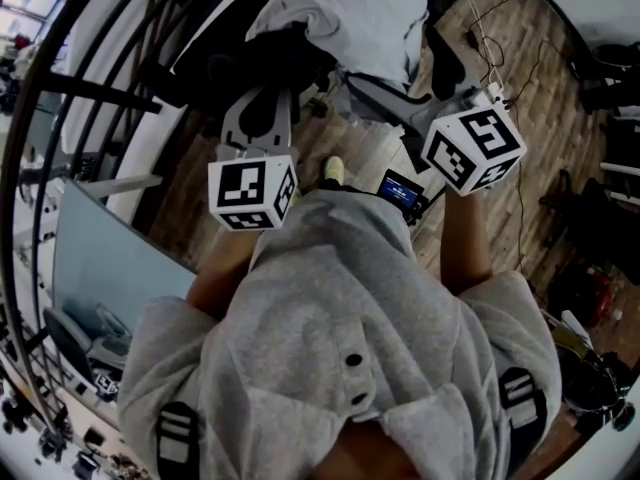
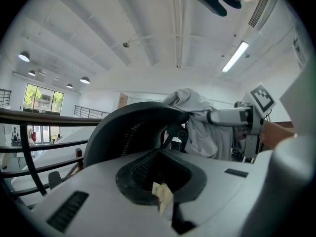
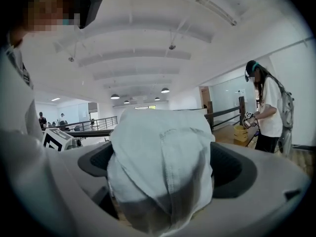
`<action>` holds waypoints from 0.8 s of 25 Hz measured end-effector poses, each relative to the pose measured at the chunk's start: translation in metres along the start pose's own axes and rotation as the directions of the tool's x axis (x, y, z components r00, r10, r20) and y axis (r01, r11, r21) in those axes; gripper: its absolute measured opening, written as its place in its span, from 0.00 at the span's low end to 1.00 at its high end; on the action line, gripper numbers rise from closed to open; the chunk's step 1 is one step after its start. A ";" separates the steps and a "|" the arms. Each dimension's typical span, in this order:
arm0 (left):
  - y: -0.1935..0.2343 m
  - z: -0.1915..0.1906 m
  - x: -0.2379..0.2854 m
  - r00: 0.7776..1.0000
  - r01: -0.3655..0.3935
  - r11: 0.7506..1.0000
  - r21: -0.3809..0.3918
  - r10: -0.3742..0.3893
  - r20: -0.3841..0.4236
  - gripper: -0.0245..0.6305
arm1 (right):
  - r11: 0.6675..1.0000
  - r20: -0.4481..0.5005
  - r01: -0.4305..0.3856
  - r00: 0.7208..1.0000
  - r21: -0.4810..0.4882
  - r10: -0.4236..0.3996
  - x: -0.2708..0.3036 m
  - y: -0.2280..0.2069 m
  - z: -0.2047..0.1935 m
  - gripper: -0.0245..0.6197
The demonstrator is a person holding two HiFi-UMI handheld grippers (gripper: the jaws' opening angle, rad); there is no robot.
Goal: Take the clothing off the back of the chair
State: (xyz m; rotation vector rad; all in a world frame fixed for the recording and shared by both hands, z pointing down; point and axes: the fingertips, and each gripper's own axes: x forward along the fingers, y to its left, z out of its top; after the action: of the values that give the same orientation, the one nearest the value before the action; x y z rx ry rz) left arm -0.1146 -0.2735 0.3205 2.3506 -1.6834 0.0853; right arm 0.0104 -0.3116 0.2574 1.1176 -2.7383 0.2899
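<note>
The right gripper (image 3: 165,174) stands with its jaws spread wide, and a bunched fold of the pale grey clothing (image 3: 163,147) lies loose between them. The left gripper (image 2: 160,181), at 9 o'clock of its partner in the head view, has its jaws drawn together. They meet at a thin dark seam where a small tan scrap (image 2: 162,195) sits, and nothing else is between them. It points at the black chair (image 2: 131,130), whose curved back fills the middle of the left gripper view. The clothing is draped over the top of that chair back. It hangs at 2 o'clock of the back in the left gripper view and lies at 12 o'clock in the head view, just beyond both grippers. The person's grey hooded top (image 1: 350,348) fills the 6 o'clock half of the head view, above a wooden floor (image 1: 550,88). A dark railing (image 2: 34,117) runs at 9 o'clock in the left gripper view. A bystander (image 3: 269,107) stands at 3 o'clock in the right gripper view.
</note>
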 end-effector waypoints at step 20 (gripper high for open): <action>0.012 -0.007 0.018 0.999 -0.050 0.999 0.004 0.050 -0.016 0.05 | 0.952 -0.235 -0.277 0.942 -0.132 0.242 0.062 -0.011 -0.016 0.94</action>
State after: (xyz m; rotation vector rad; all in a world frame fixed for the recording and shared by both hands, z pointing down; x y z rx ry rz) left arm -0.1189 -0.2921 0.3332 2.3041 -1.7368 0.1156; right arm -0.0239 -0.3572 0.2889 0.6404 -2.6535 0.2019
